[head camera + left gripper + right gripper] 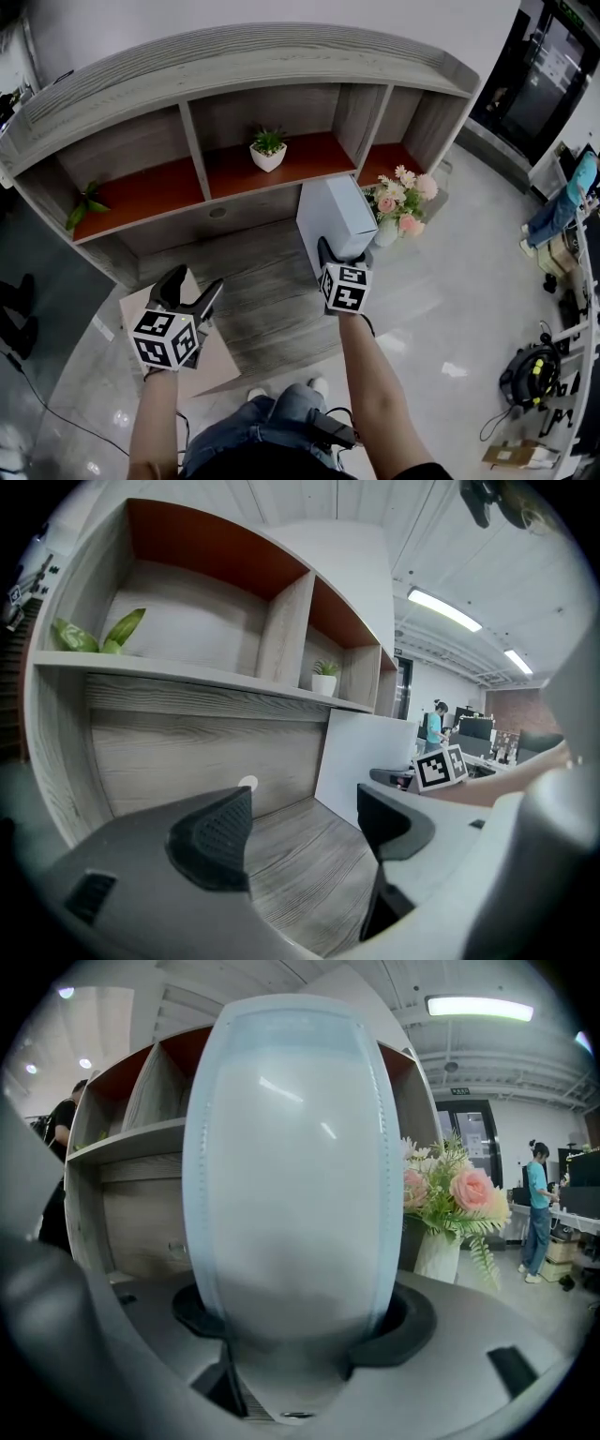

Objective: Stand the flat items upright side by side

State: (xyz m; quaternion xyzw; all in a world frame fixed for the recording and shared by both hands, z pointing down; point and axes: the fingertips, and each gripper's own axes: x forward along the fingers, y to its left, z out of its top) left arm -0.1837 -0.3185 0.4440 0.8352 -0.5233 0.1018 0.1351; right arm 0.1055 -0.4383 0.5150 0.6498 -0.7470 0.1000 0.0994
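- Shelf unit (281,291): grey wood-grain boards, matt; shelf floors smooth red-brown.
- White box (335,220): smooth, faint sheen.
- Floor (441,309): glossy, reflective.
- Cardboard sheet (217,364): matt brown.

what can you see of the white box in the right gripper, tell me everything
The white box is a flat, plain carton. It is white with pale blue edging along its narrow side, smooth and slightly glossy like coated card. It stands upright at the right of the shelf unit's grey wooden deck, just left of the pink flowers. The right gripper is clamped across its thickness, one pad on each broad face. Its lower edge seems to rest on the deck, though that is not certain.
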